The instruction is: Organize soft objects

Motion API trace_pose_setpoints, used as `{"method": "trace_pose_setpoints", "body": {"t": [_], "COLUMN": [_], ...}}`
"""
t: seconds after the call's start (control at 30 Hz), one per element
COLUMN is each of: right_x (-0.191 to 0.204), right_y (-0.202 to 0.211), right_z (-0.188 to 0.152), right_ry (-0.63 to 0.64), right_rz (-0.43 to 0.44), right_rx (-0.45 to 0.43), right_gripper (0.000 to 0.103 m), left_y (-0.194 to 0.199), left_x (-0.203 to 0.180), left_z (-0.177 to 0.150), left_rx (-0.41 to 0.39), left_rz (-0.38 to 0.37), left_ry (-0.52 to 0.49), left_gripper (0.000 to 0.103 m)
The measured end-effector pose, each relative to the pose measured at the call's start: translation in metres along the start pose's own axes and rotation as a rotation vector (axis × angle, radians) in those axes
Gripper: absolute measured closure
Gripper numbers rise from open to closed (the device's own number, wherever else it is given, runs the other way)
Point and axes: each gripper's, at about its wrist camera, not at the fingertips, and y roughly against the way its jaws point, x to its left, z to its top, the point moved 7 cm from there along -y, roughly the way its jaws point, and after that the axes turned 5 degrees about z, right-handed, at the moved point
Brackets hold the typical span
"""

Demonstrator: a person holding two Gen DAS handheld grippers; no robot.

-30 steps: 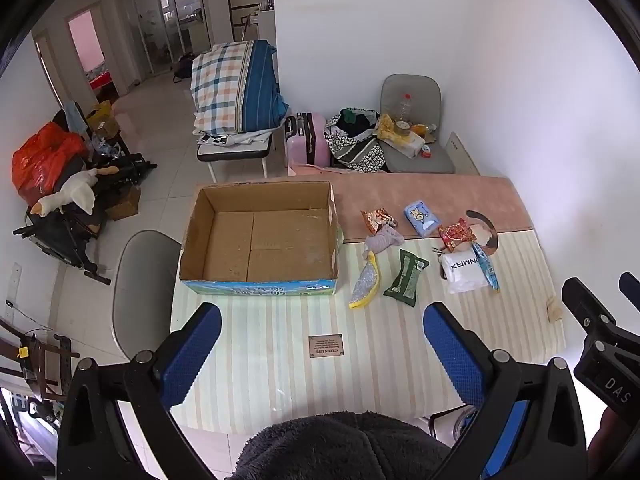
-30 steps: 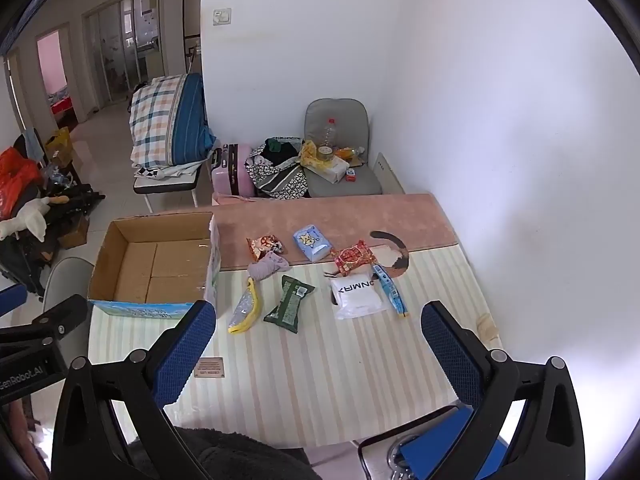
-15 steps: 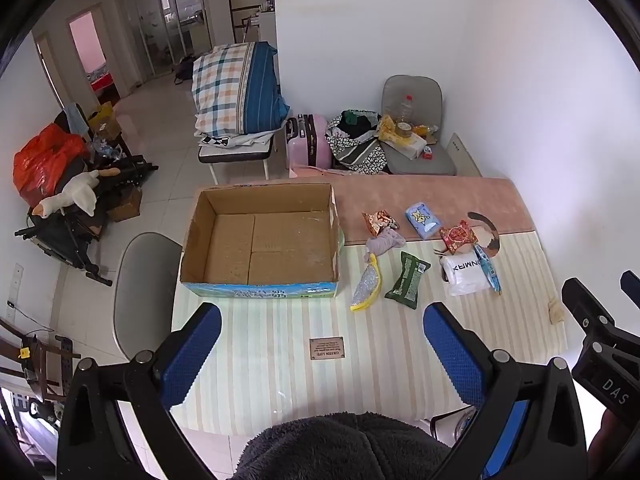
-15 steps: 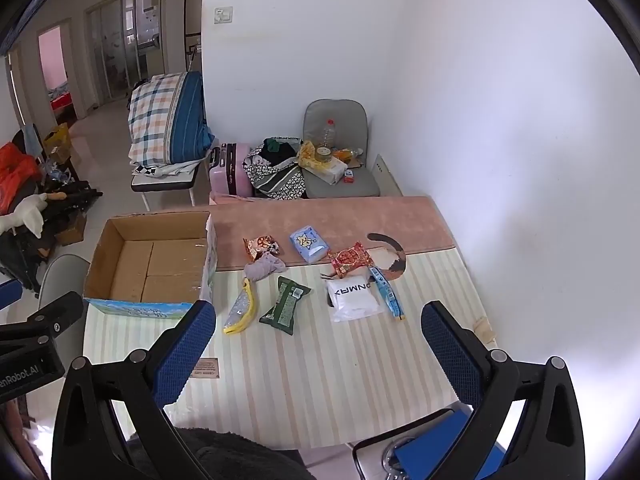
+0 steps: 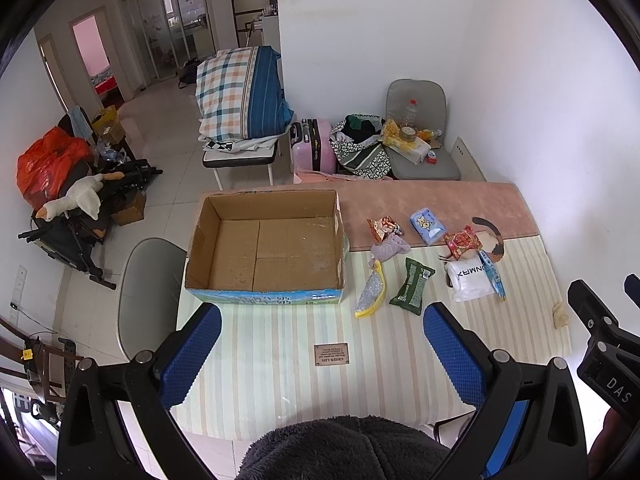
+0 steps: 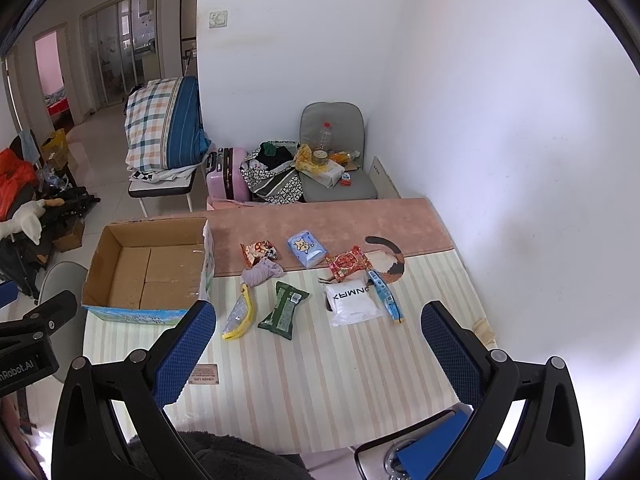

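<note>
Right wrist: white "XAMNO" packet [image 6: 352, 299].

Soft packets [image 6: 286, 310] beside open carton [image 5: 264, 248]

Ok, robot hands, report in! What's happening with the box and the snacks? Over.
Left gripper and right gripper open, hovering, holding nothing. Cardboard box empty. Green packet, yellow pouch, white bag on the table. Nothing blocking.

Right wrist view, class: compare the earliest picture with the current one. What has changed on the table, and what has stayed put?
Only the view drifts a little; nothing is gripped or released. Both claws, left and right, stay open and empty above the striped table. The cardboard box, yellow pouch, green packet and white packet lie where they were.
</note>
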Motion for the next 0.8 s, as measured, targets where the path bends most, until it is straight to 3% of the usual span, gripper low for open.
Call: {"method": "trace_pose_setpoints", "body": {"t": [0.8], "right_x": [-0.0018], "right_y": [0.0037], "right_z": [0.0034], "right_ry": [0.000], "right_rz": [0.006], "right_rx": [-0.014], "right_gripper": [0.000], "left_y": [0.0069], "left_x": [-0.0001], "left_z": [0.0040], "left_rx": [-0.021], "left_rz": [0.011], "left_ry": [0.006], "left_gripper": [0.000]}}
